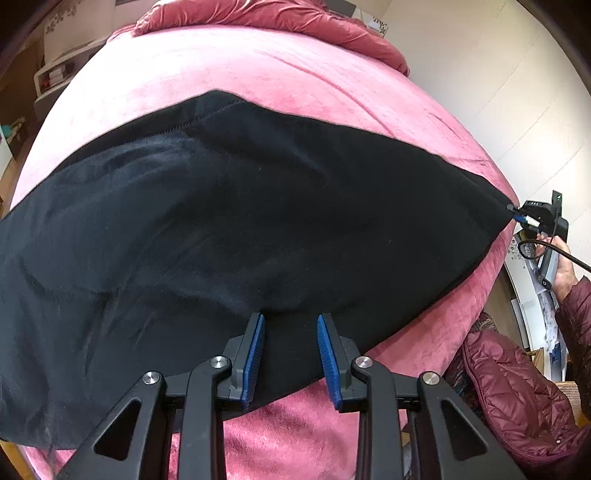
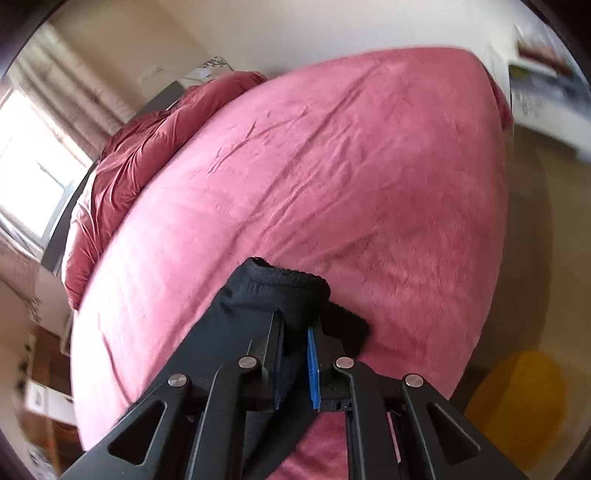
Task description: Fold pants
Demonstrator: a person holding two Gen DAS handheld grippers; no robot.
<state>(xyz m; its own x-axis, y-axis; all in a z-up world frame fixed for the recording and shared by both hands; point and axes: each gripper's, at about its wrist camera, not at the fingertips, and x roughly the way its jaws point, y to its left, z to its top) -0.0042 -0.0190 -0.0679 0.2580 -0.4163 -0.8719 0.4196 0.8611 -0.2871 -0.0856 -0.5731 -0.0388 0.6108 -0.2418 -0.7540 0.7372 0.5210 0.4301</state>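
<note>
Bed under a pink plush cover, filling most of both views, with a crumpled darker red duvet bunched at its far end. Black pants spread flat across the near part of the bed, running from the left edge of the left wrist view to a stretched point at the bed's right edge, a stitched seam showing near their far corner. Dark red quilted jacket sleeve of a person at the lower right of that view, beside the bed. Left gripper hung over the near hem of the pants, its blue-padded fingers standing partly apart with black cloth lying between and beneath them; could not tell whether the pads pressed on it. Right gripper clamped nearly closed on a bunched corner of the pants, thick folded fabric squeezed between its fingers and a rolled hem poking out past the tips; seen small at the far right of the left wrist view, pulling that corner taut off the bed's edge.
</note>
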